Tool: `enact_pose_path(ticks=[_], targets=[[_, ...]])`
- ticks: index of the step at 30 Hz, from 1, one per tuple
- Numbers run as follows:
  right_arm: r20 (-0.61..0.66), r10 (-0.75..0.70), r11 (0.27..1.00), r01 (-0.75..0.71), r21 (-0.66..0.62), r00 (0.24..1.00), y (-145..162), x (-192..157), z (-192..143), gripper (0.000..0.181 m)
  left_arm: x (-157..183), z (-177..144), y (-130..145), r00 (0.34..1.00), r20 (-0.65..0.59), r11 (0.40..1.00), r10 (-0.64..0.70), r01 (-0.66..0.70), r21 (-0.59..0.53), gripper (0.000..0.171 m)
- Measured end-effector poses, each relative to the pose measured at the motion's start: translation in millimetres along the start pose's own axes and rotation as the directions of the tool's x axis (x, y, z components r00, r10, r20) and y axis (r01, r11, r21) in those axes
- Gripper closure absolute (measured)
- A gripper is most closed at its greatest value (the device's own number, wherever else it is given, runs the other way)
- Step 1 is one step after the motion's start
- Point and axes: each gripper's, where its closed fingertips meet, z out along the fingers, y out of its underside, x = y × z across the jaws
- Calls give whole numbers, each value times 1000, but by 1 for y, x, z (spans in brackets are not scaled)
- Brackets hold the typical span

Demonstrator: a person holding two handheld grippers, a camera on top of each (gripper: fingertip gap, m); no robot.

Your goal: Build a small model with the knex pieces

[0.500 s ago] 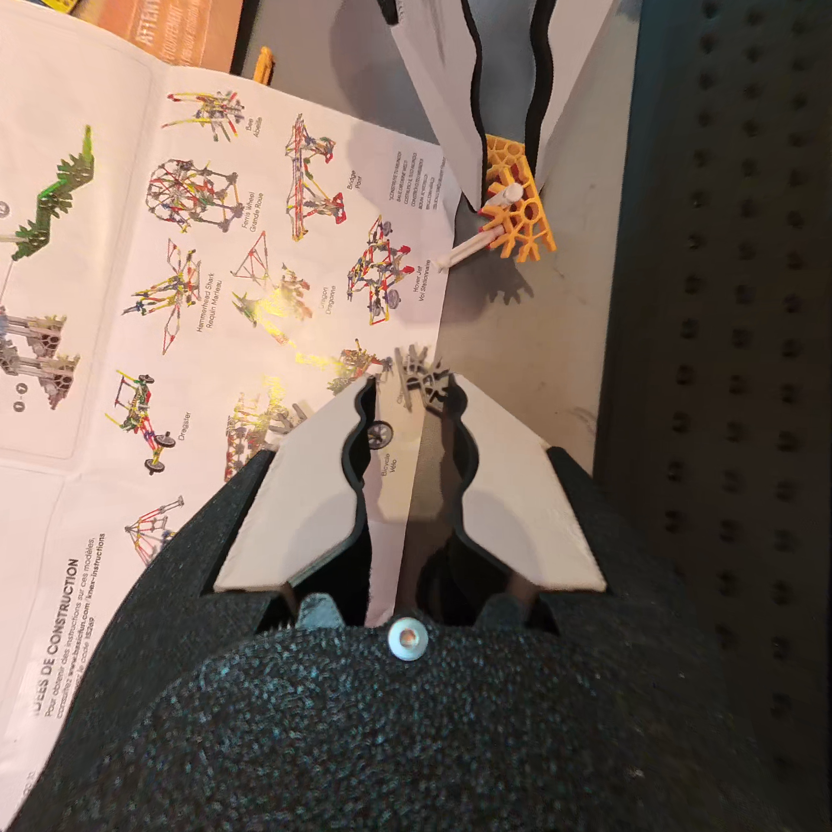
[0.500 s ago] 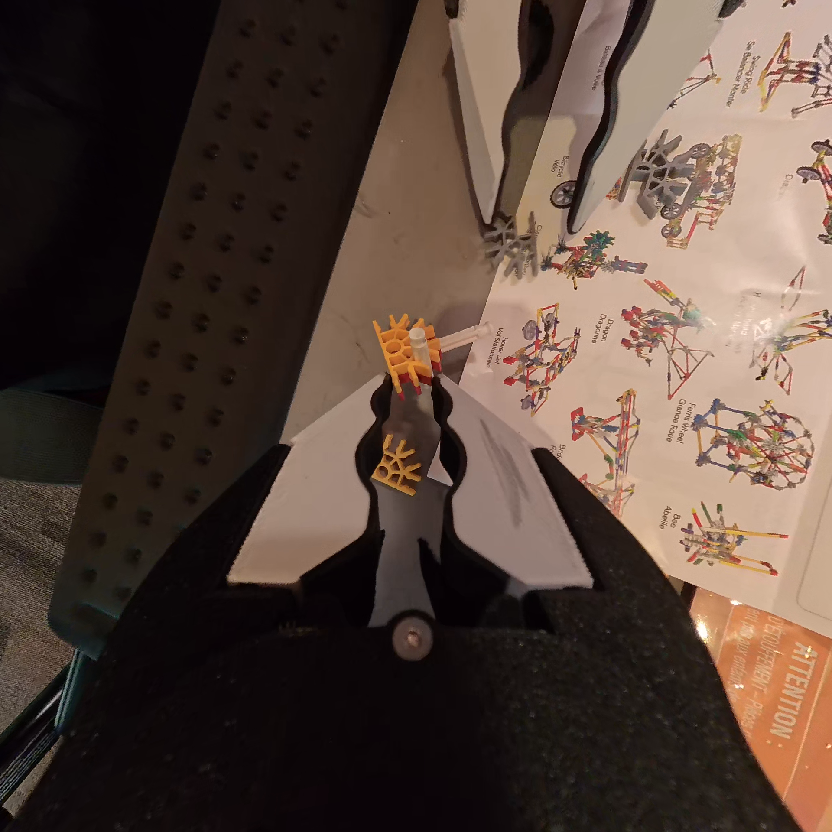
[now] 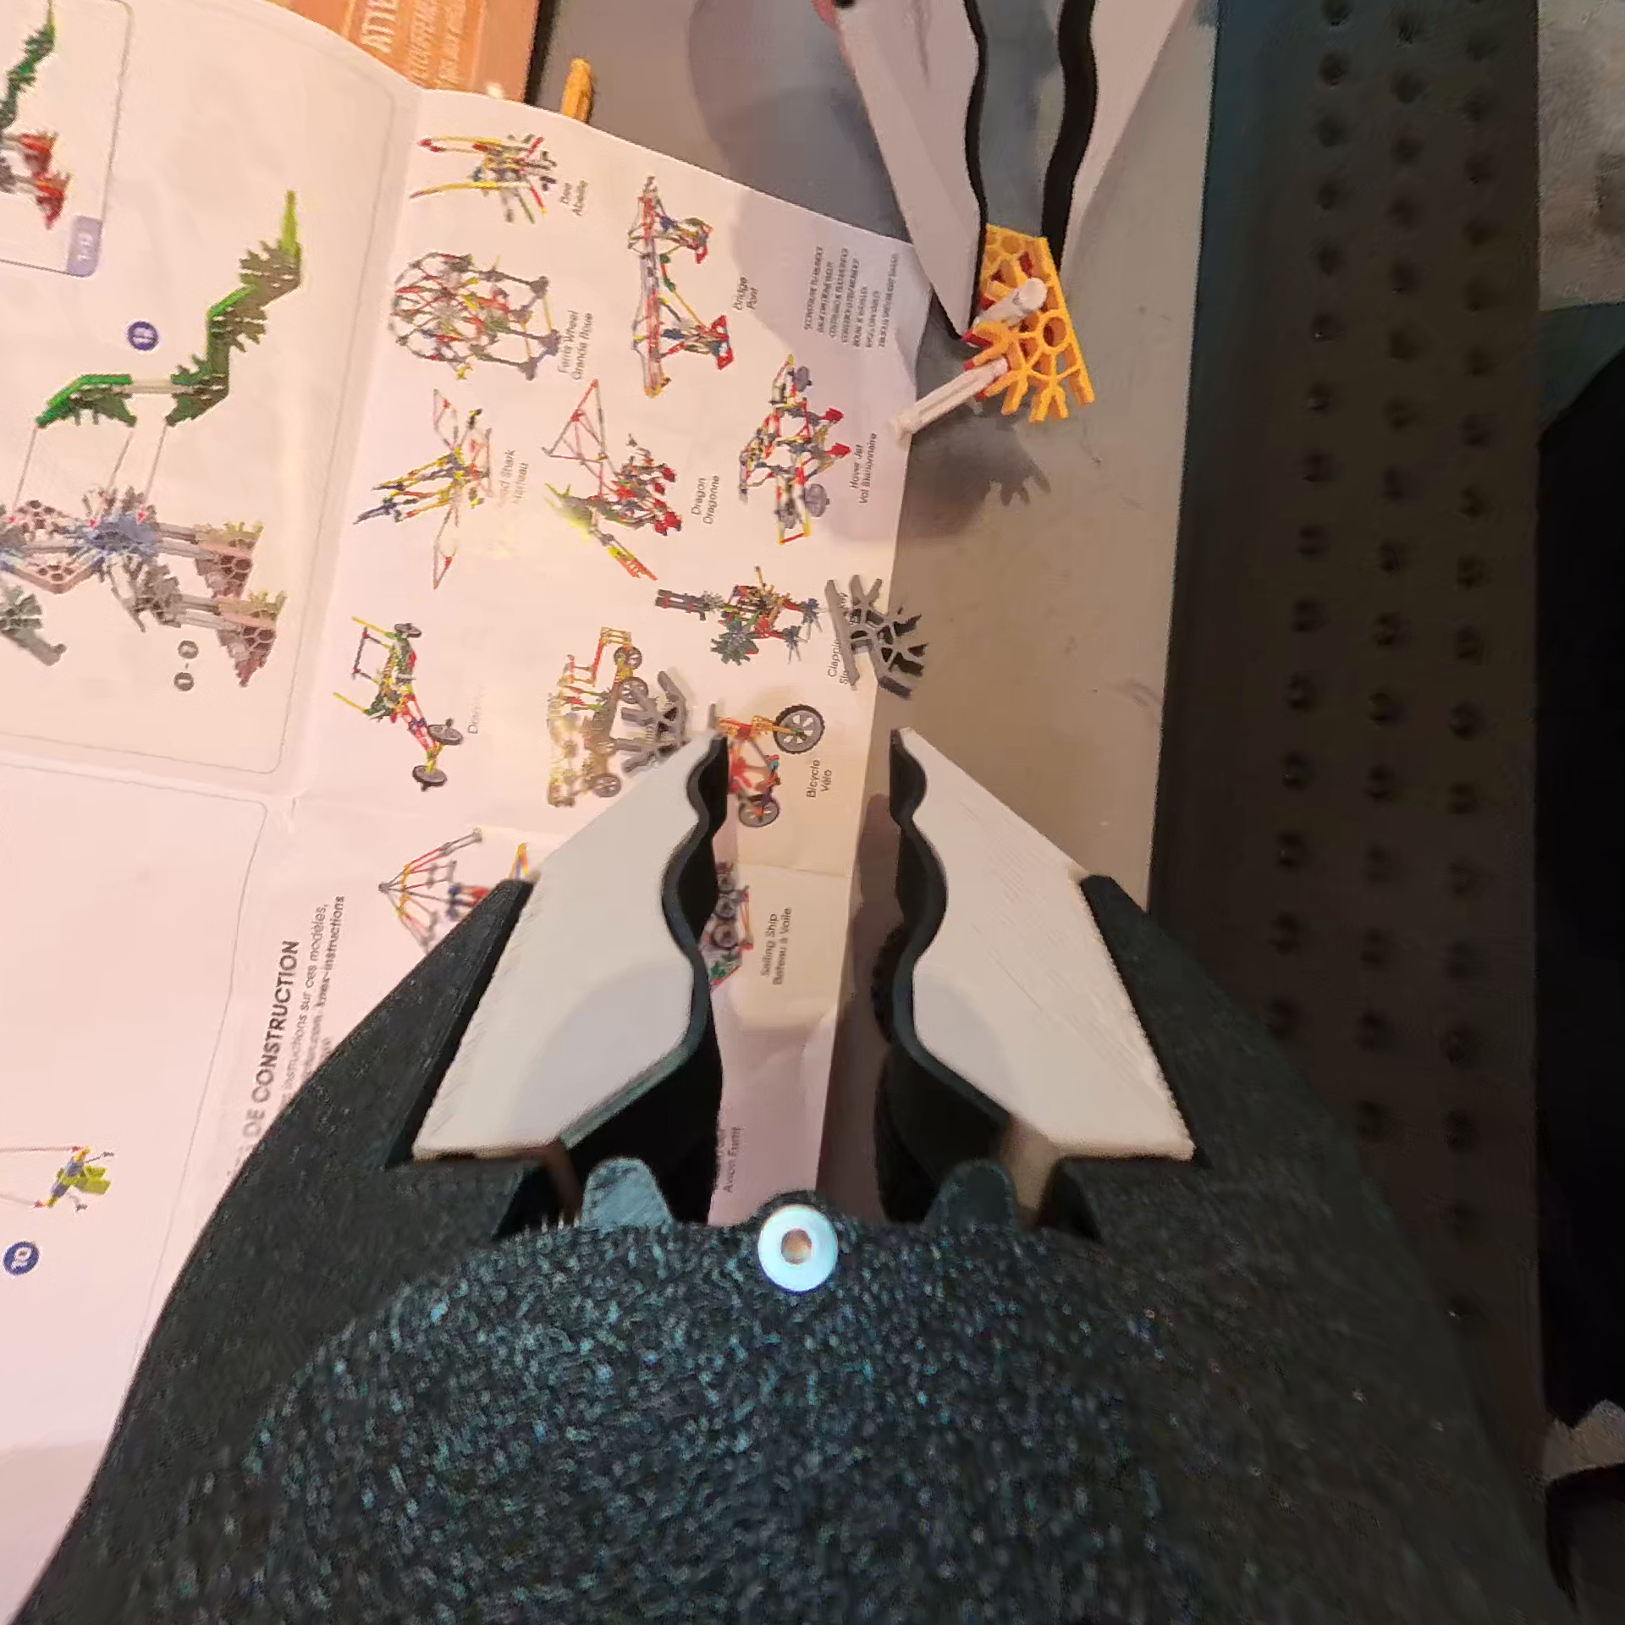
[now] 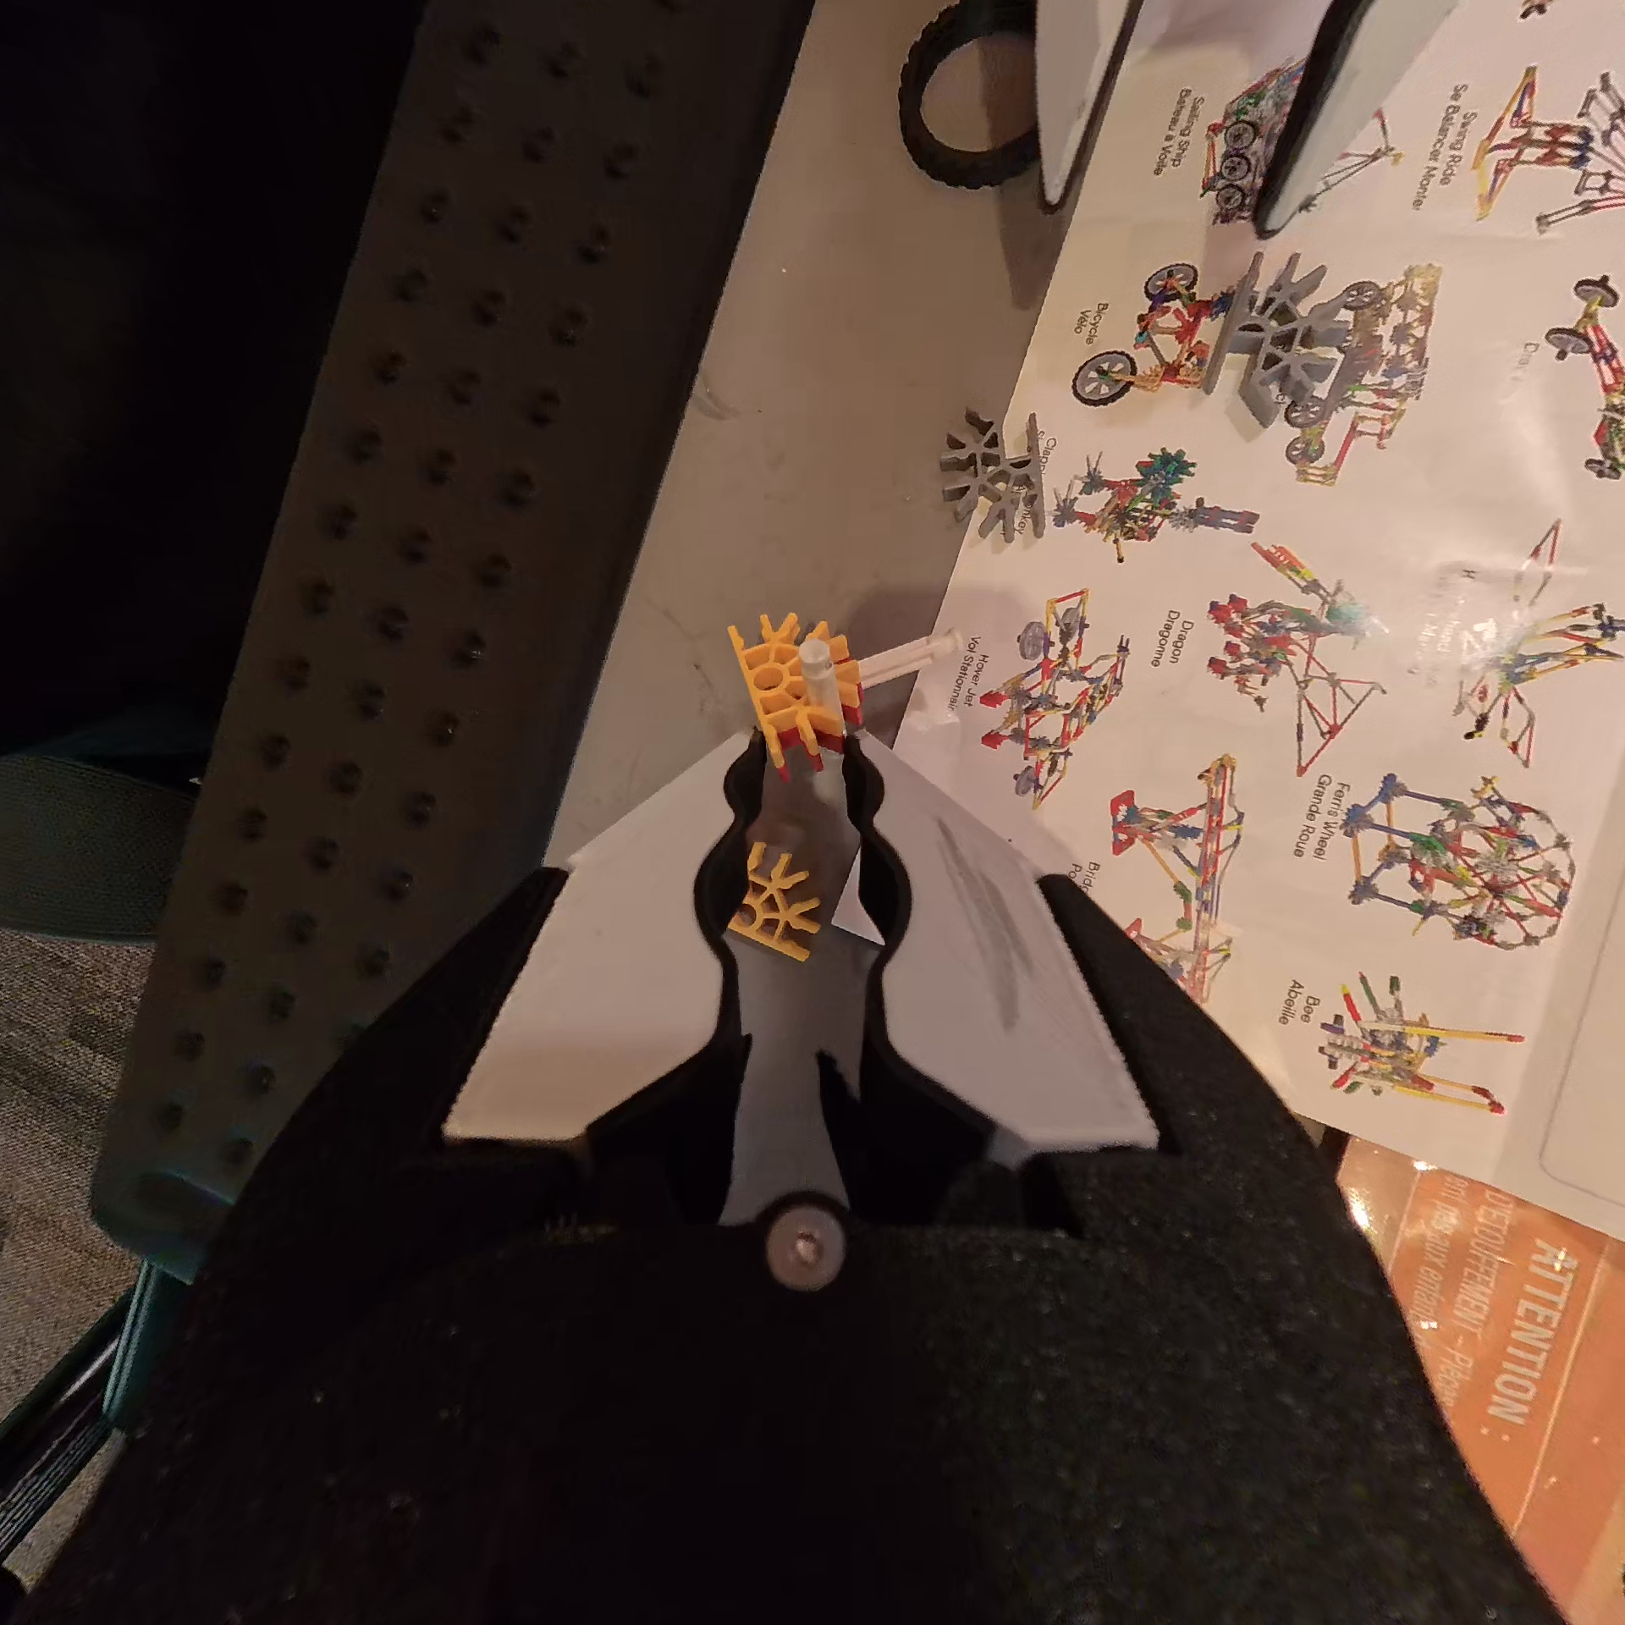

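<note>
Between the fingertips of my right tool (image 4: 802, 754) sits a yellow connector cluster (image 4: 787, 681), pinched tight, with a white rod (image 4: 906, 658) poking out toward the instruction sheet (image 4: 1319, 659). Another yellow connector (image 4: 774, 901) shows lower down between the fingers. Ahead of my left tool (image 3: 807, 743), whose fingers are spread and empty, a grey connector (image 3: 875, 633) lies on the sheet's edge, a second grey connector (image 3: 655, 725) beside the left fingertip. Beyond, the grey bench (image 3: 1011, 572) meets a black perforated panel (image 3: 1363, 615).
</note>
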Motion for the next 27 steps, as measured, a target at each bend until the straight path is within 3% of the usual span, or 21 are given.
enact_pose_path(ticks=[12,18,21,27], targets=[[0,0,1000,0,-2,1000,0,1,1,164,33,38,7,996,-69,994,56,-62,-86,128],[0,0,1000,0,-1,1000,0,1,0,164,65,37,-8,981,-154,991,114,-123,-48,127],[1,0,1000,0,-1,1000,-1,1,0,164,48,35,-6,990,-86,992,111,-116,-58,127],[0,-2,1000,2,0,1000,-1,1,0,164,44,36,-5,992,-88,994,95,-100,-50,128]])
